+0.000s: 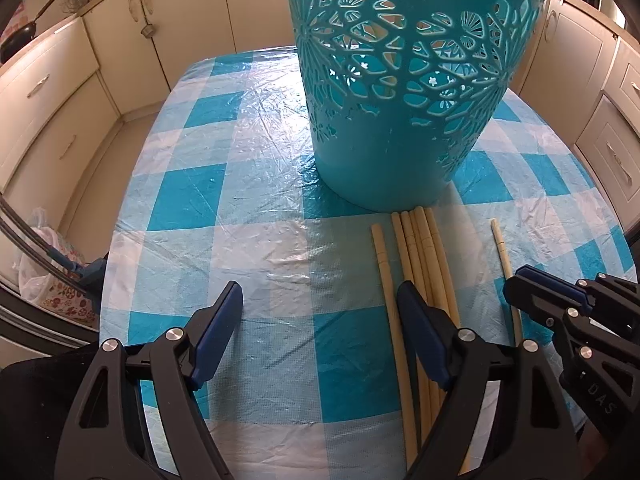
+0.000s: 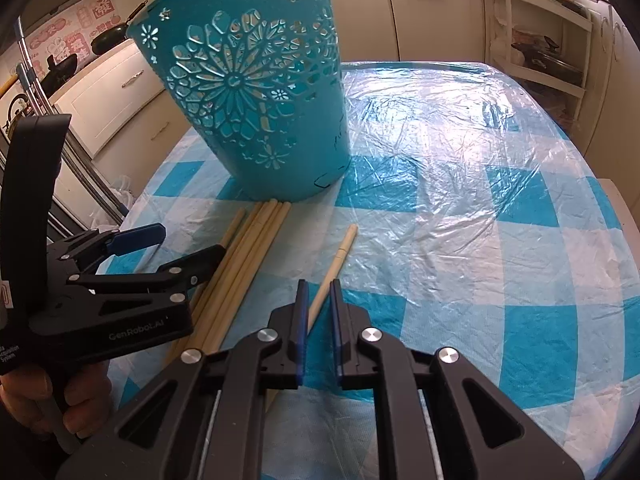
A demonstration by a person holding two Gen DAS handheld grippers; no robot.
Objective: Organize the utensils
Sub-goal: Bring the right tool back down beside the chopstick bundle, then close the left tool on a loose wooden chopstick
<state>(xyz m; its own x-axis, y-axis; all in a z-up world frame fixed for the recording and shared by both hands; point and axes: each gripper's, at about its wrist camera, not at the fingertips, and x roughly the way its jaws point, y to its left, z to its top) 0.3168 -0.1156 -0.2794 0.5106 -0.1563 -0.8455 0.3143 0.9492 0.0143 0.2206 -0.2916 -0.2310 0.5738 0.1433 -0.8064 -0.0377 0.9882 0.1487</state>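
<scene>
A tall teal cut-out basket [image 1: 400, 100] [image 2: 256, 92] stands upright on the checked tablecloth [image 1: 248, 216]. Several pale chopsticks [image 1: 420, 248] [image 2: 248, 248] lie bundled, their far ends touching its base. My left gripper [image 1: 320, 304] [image 2: 194, 240] is open just above the cloth; its right finger covers the bundle and the leftmost stick lies inside the gap. A single chopstick [image 1: 502, 252] [image 2: 340, 256] lies apart to the right. My right gripper [image 2: 319, 300] [image 1: 516, 286] is shut on it near its middle, low over the table.
A hand [image 2: 36, 400] holds the left gripper's handle. Cream cabinets [image 1: 48, 92] surround the table on the far sides. A plastic bag [image 1: 44, 276] sits beyond the left table edge. A white shelf rack [image 2: 552, 48] stands at the back right.
</scene>
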